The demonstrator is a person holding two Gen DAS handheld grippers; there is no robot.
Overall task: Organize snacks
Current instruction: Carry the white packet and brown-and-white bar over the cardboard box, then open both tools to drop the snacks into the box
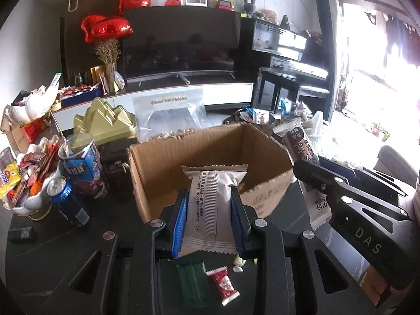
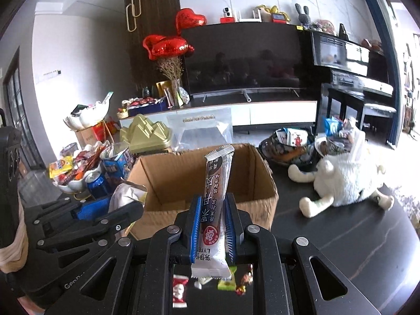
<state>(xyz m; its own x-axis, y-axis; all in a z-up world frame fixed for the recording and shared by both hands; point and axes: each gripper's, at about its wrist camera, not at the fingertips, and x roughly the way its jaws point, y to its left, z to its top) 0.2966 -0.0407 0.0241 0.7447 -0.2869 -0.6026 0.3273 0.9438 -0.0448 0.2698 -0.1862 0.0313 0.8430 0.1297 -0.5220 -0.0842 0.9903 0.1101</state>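
Silver packet: the silver foil snack packet point(image 1: 210, 204) is pinched upright between the blue pads of the left gripper point(image 1: 210, 225), just before the open brown cardboard box point(image 1: 210, 155).
Brown bar: the long brown-and-white wrapped snack bar point(image 2: 214, 210) is pinched by the right gripper point(image 2: 211, 225).
Advice: both are best carried over the box rim and released inside, well apart.

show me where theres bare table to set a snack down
Free: the dark table between the cardboard box and the white plush toy. Crowded: left of the box, with cans and a snack bowl.
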